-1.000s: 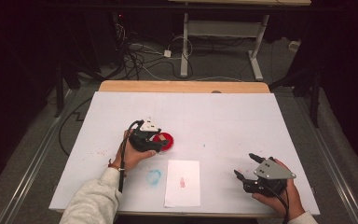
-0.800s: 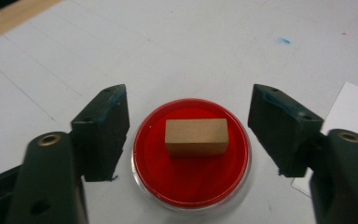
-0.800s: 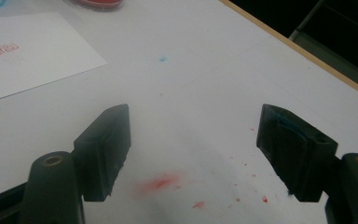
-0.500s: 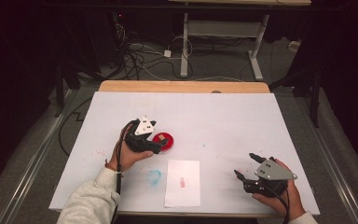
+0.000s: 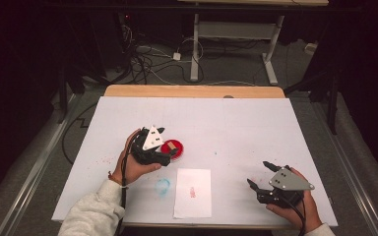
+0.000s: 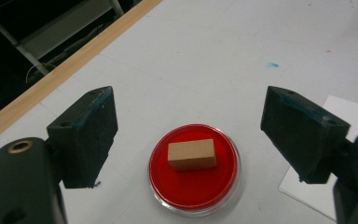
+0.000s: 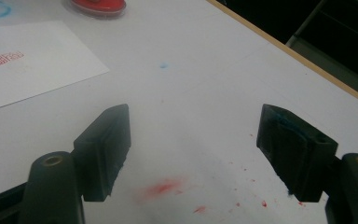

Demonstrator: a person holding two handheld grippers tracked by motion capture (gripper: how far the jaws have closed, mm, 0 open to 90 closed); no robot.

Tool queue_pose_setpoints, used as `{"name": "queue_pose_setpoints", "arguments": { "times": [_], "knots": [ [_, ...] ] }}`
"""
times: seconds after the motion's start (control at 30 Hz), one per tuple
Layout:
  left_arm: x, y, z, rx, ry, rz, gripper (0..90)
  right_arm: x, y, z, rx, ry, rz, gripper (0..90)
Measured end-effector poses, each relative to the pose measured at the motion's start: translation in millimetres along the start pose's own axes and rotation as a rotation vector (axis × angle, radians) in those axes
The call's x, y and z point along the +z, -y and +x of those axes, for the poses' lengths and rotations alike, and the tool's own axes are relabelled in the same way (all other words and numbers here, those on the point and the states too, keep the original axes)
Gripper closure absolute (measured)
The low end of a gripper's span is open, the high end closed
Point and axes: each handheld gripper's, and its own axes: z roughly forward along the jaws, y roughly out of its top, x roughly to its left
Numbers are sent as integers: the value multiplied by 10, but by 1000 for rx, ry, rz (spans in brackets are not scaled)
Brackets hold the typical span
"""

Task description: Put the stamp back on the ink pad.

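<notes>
One wooden block [image 6: 191,154] lies in the red ink pad [image 6: 194,169], clear of the left claw [image 6: 191,135], whose jaws have just been opening. Right claw [image 7: 193,149] hangs released above the bench [image 7: 205,88]

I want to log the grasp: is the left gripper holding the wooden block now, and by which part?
No. The left gripper has just opened; the wooden block lies free in the red dish.

The right gripper [image 7: 193,154] is holding its jaws wide apart over the white table [image 7: 200,70], gripping nothing. A red smear [image 7: 163,188] is lying between them, while the stamped paper [image 7: 28,65] and red dish [image 7: 98,6] are sitting well beyond it.
</notes>
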Motion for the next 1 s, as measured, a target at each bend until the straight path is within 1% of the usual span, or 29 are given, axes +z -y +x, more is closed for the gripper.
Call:
{"name": "queue_pose_setpoints", "arguments": {
  "times": [0.03, 0.1, 0.17, 0.3, 0.43, 0.7, 0.8, 0.93, 1.0],
  "knots": [
    [-12, -3, -10, 4, -3, -1, 185, -3, -1, 2, -1, 2, -3, 266],
    [-40, -14, -38, 34, -20, 3, 185, -13, -5, 3, 0, 6, -10, 266],
    [-72, -19, -62, 49, -23, -4, 185, -22, -9, 0, 5, 11, -19, 266],
    [-134, -26, -96, 58, -28, -20, 185, -35, -15, 2, 3, 15, -28, 267],
    [-194, -19, -118, 63, -30, -25, 185, -50, -21, 6, 6, 17, -37, 267],
    [-335, 64, -134, 66, -33, -34, 175, -97, -42, 3, 10, 32, -63, 267],
    [-368, 102, -152, 82, -48, -20, 175, -102, -46, 4, 9, 37, -65, 267],
    [-414, 146, -197, 90, -54, -25, 175, -105, -53, 14, 7, 36, -65, 268],
    [-441, 163, -215, 100, -57, -23, 175, -106, -57, 20, 6, 34, -66, 268]
  ]
}}
